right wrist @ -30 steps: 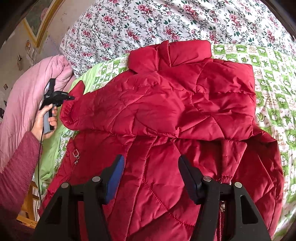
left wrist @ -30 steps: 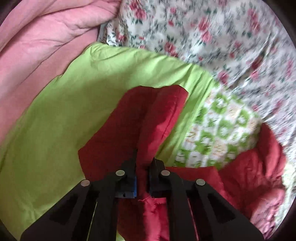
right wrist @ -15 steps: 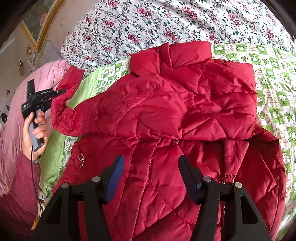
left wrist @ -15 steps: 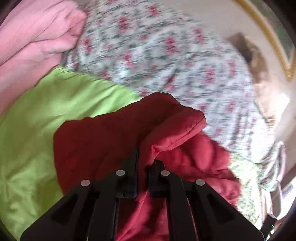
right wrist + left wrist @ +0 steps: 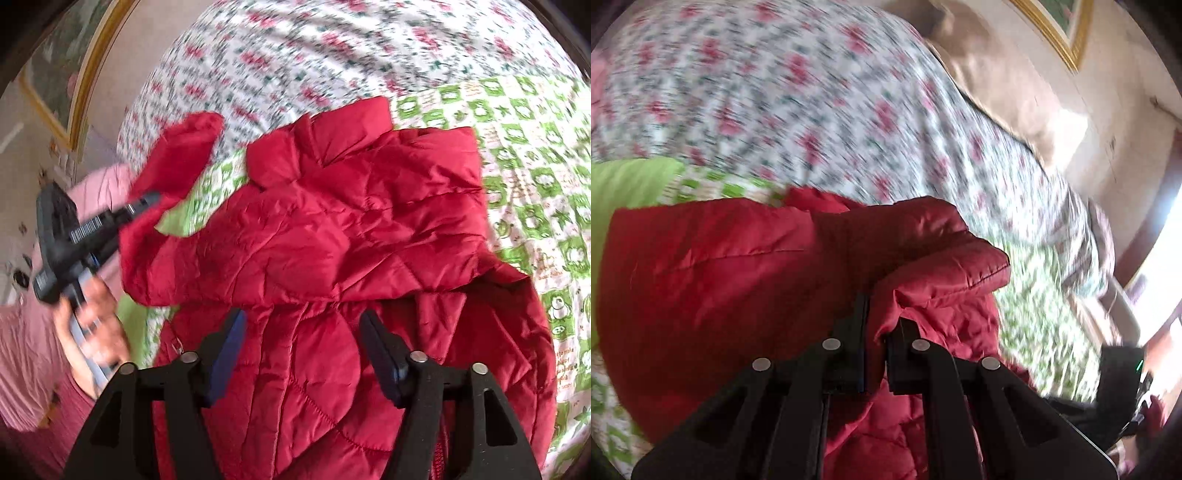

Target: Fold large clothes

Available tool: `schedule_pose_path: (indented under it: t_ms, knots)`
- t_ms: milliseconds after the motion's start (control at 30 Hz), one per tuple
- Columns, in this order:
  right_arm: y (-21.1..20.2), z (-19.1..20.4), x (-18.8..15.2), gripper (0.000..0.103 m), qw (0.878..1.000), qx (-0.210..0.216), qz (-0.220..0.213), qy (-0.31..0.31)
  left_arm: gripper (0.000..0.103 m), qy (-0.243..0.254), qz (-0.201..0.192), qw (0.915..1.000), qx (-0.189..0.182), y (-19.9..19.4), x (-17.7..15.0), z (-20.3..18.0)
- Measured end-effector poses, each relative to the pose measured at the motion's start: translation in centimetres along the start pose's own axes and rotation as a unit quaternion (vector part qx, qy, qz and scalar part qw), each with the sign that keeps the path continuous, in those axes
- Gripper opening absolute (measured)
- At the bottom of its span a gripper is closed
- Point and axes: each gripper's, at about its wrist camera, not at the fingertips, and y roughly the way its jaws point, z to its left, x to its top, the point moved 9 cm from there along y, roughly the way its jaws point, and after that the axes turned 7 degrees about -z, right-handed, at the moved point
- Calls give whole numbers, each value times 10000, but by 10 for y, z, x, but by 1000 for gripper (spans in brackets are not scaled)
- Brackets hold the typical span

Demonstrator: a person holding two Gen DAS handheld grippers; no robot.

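On the bed, the red jacket lies spread; the left tool pinches its sleeve, mid-fold. The right tool, widening above the jacket, grips nothing. Next: lay the sleeve across the jacket's body.

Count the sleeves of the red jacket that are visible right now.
1: the sleeve lifted off the bed at the jacket's left, clamped in the left tongs. The other sleeve may be folded under or hidden.

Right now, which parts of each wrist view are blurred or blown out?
Left wrist view: floral bedspread streaked by motion blur, window blown out white, red jacket sleeve fairly sharp. Right wrist view: left gripper and bedspread blurred; jacket body crisper.
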Motion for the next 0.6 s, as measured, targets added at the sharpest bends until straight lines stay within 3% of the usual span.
schedule_pose_path:
  t_ms: [233,367,433,600]
  knots:
    - [0,-23,19,71,9985,85,-143,522,5,283,419,9986,-152,37,-46,-32]
    - [15,-34,32,86,9941,361,-98,1015,5,323,651,9971,-208,53,-70,-40]
    - [28,-39,38,87,9917,422,-12,1213,5,342,700,9967,-227,57,-78,-43]
    - [68,-46,49,87,9769,935,249,1908,5,316,703,9965,-335,58,-85,-48]
